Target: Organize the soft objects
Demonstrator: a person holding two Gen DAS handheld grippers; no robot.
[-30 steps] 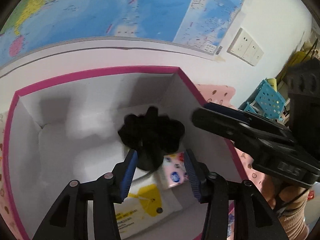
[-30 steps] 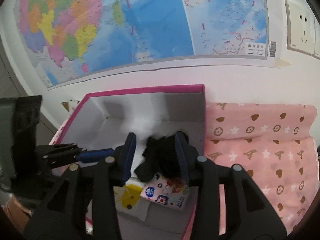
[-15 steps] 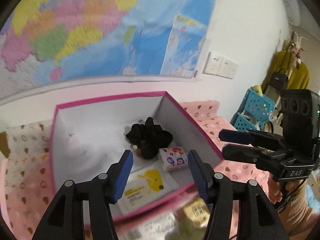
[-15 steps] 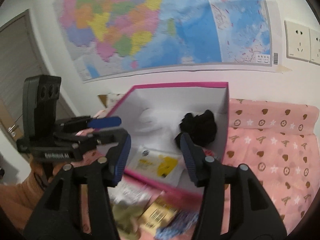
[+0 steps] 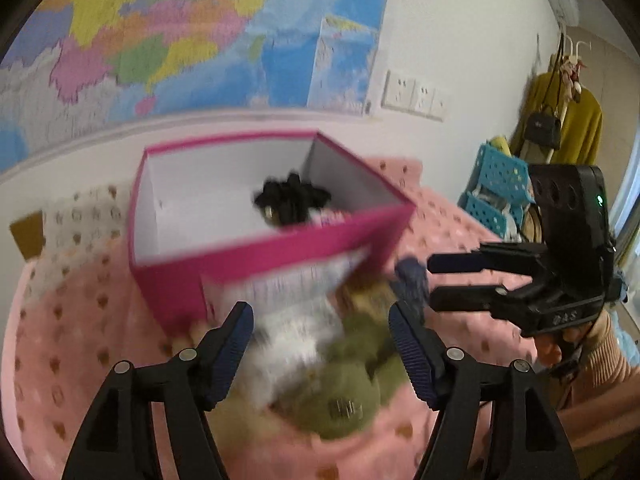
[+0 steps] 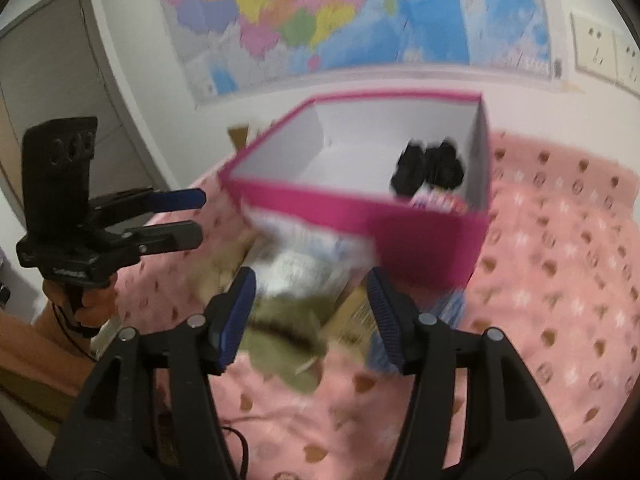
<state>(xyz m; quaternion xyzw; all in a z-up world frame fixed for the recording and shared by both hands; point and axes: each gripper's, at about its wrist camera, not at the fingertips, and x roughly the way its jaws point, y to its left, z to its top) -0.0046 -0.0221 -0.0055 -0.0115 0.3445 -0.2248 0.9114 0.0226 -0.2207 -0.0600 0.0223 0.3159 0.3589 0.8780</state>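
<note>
A pink box (image 5: pixel 256 256) with a white inside stands on the pink cloth; it also shows in the right wrist view (image 6: pixel 352 208). A black fluffy item (image 5: pixel 290 200) lies in it, seen too in the right wrist view (image 6: pixel 430 166), beside a small patterned tissue pack (image 6: pixel 436 202). In front of the box lies a blurred pile: a white pack (image 5: pixel 296 312), an olive-green soft item (image 5: pixel 344 392) and a dark blue piece (image 5: pixel 410 280). My left gripper (image 5: pixel 320 340) is open and empty above the pile. My right gripper (image 6: pixel 310 316) is open and empty, also above the pile (image 6: pixel 288 336).
A pink patterned cloth (image 6: pixel 560 280) covers the surface. A map (image 5: pixel 180 32) hangs on the wall behind the box. Blue baskets (image 5: pixel 496 184) and a yellow coat (image 5: pixel 568 124) stand at the right. A door (image 6: pixel 52 72) is at the left.
Both grippers have pulled back and up out of the box. The box now sits farther away and the pile in front of it has come into view. Both stay open.
</note>
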